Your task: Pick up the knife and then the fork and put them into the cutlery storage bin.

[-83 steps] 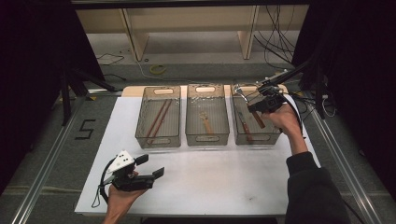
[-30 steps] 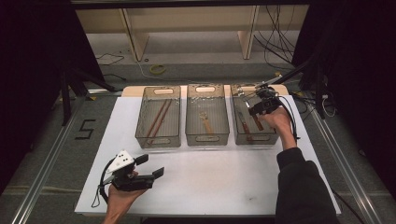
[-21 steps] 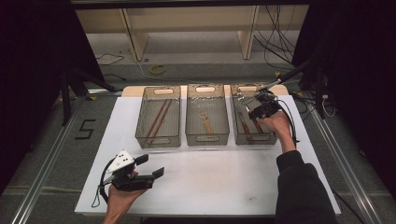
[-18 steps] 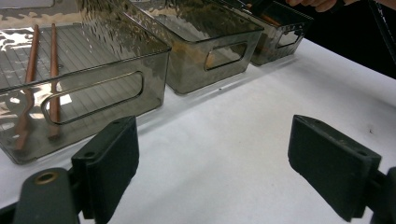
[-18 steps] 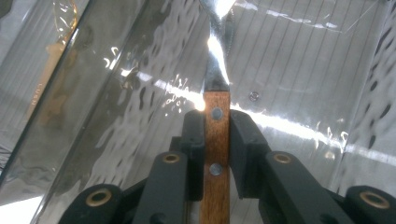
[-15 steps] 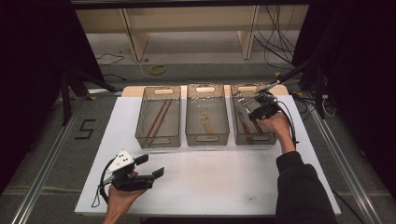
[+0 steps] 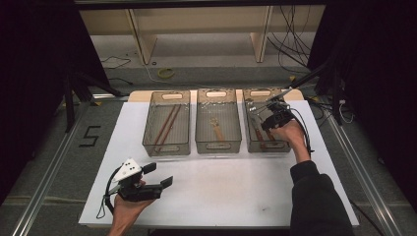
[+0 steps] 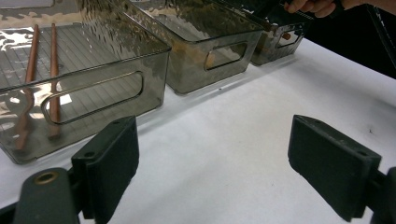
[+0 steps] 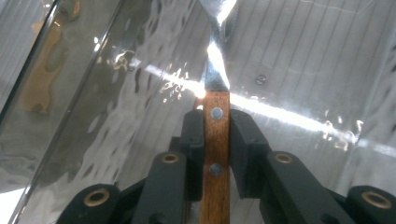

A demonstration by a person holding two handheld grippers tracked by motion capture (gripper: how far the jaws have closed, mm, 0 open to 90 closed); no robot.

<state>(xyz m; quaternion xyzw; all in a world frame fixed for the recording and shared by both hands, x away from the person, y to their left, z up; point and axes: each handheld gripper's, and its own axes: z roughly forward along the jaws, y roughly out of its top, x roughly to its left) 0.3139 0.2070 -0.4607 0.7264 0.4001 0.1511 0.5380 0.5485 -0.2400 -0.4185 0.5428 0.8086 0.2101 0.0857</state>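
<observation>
Three smoky clear bins stand in a row at the back of the white table (image 7: 221, 196). My right gripper (image 7: 269, 120) reaches down into the right bin (image 7: 265, 146) and is shut on a knife (image 9: 216, 154) by its wooden riveted handle; the steel blade (image 9: 215, 70) points away over the bin's ribbed floor. Two chopsticks (image 7: 167, 125) lie in the left bin (image 7: 165, 147), and a small wooden utensil (image 7: 217, 129) lies in the middle bin (image 7: 218, 145). My left gripper (image 7: 158, 174) is held open and empty over the table's front left, its jaws wide apart in the left gripper view (image 8: 229, 154).
Other brown-handled pieces (image 7: 258, 133) lie on the right bin's floor. Bare white tabletop stretches between the bins and the front edge. Cables trail past the table's right side, and a metal rail (image 7: 44, 182) runs along the left.
My right gripper has come nearer and down from above the right bin's far end into the bin, still holding the knife. The left gripper has stayed put.
</observation>
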